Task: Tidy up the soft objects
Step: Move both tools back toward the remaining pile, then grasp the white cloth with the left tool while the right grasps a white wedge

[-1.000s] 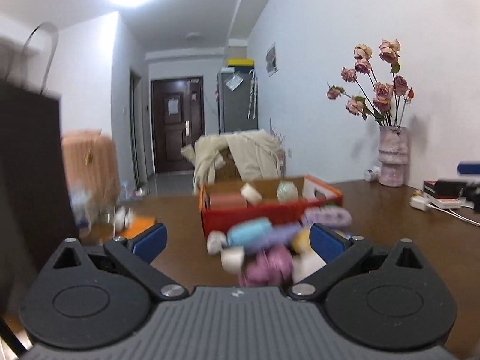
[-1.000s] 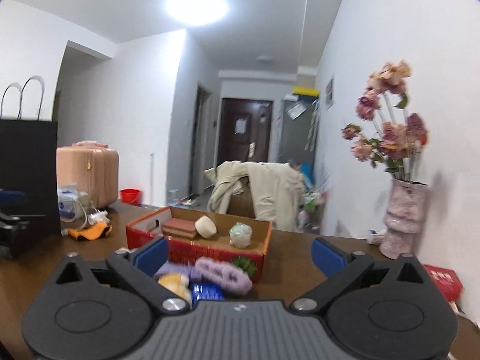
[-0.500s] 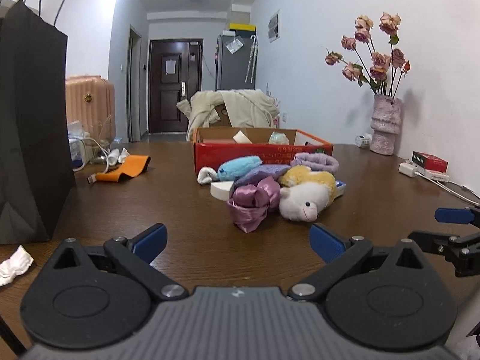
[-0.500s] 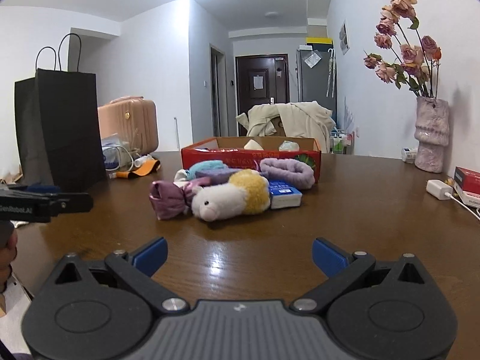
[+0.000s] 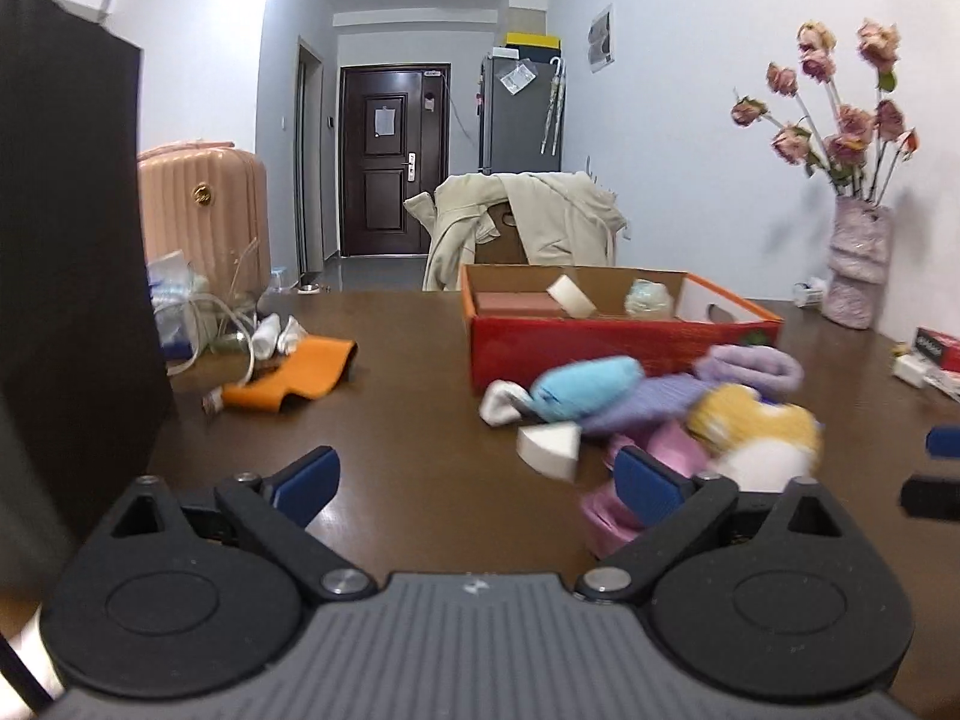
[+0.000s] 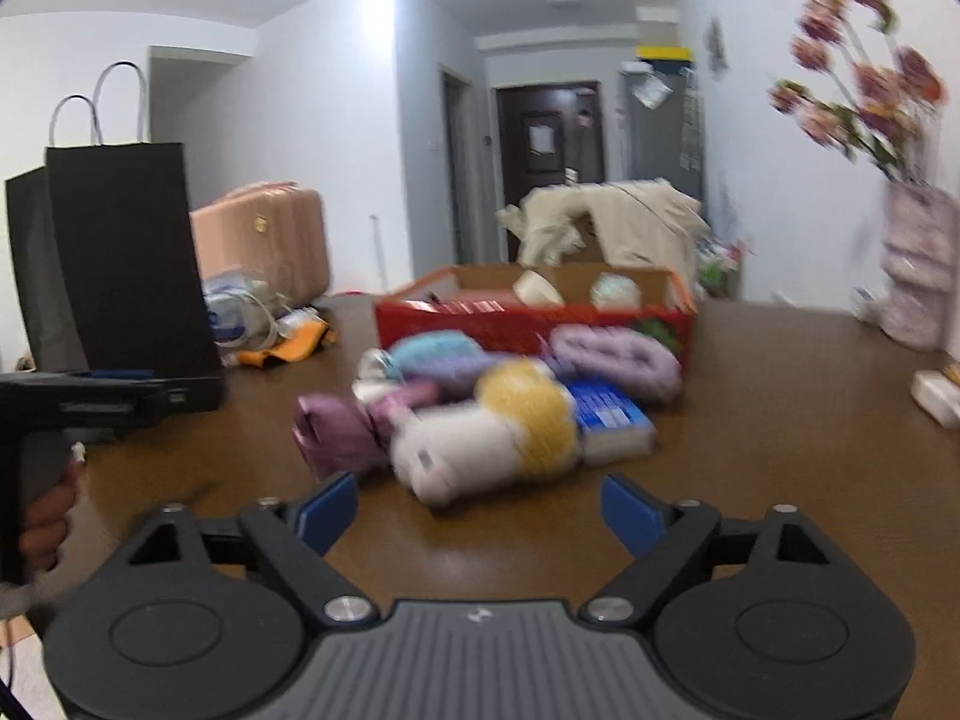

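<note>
I hold 2 grippers over a brown wooden table [image 5: 420,360]. My left gripper [image 5: 477,477] has its 2 blue-padded fingers [image 5: 306,474] spread wide; its jaws have just been closing a little, with only bare table between them. The pile of soft objects [image 5: 660,402] lies ahead and to the right of it, the right finger overlapping a pink satin piece [image 5: 606,513] in view, though blur hides whether they touch.

My right gripper [image 6: 480,510] also stands open; its jaws have just been closing somewhat, with nothing between them. Just beyond its fingertips lies a white and yellow plush toy [image 6: 492,438], apart from the pads. To the toy's left is a mauve satin scrunchie [image 6: 336,432], to its right a blue packet [image 6: 612,420], and behind it a light blue fuzzy item [image 6: 438,348] and a lilac fuzzy band [image 6: 618,357].

Behind the pile sits a red cardboard box [image 6: 528,324], open at the top, holding a few small items. A black paper bag [image 6: 126,264] stands at the left. A vase of dried roses [image 6: 918,264] stands at the right by the wall.
</note>
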`<move>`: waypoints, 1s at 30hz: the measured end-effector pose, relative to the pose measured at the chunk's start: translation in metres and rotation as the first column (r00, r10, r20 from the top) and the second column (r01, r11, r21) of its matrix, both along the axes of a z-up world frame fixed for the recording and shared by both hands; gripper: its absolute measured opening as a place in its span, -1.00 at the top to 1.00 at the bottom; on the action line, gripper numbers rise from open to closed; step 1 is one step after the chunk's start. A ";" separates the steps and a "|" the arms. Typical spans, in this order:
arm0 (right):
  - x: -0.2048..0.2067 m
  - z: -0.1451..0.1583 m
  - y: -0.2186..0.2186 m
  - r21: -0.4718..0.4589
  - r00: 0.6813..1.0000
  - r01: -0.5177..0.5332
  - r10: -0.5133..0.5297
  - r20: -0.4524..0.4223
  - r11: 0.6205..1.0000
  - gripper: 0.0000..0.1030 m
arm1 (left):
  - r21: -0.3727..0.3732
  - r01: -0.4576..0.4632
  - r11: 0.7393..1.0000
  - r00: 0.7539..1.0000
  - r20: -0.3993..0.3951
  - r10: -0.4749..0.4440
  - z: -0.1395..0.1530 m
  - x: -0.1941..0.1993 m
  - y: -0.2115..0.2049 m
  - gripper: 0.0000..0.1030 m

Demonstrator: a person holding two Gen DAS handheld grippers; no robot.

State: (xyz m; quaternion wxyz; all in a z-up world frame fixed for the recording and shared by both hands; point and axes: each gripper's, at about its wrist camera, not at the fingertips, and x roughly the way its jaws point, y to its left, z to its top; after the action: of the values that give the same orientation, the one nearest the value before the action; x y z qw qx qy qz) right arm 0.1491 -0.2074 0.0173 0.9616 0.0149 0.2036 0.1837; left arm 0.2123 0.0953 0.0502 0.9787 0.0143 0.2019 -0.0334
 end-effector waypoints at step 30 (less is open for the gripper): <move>0.203 -0.017 0.174 -0.234 0.959 -0.245 0.201 -0.198 0.941 0.54 | -0.008 0.176 0.984 0.973 -0.149 -0.175 -0.019 0.157 0.014 0.85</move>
State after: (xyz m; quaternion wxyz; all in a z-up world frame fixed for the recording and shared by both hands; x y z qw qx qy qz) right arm 0.3522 -0.0331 0.0002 0.9071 -0.1169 0.3079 0.2620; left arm 0.3689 0.1091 0.0314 0.9541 0.0321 0.2723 -0.1200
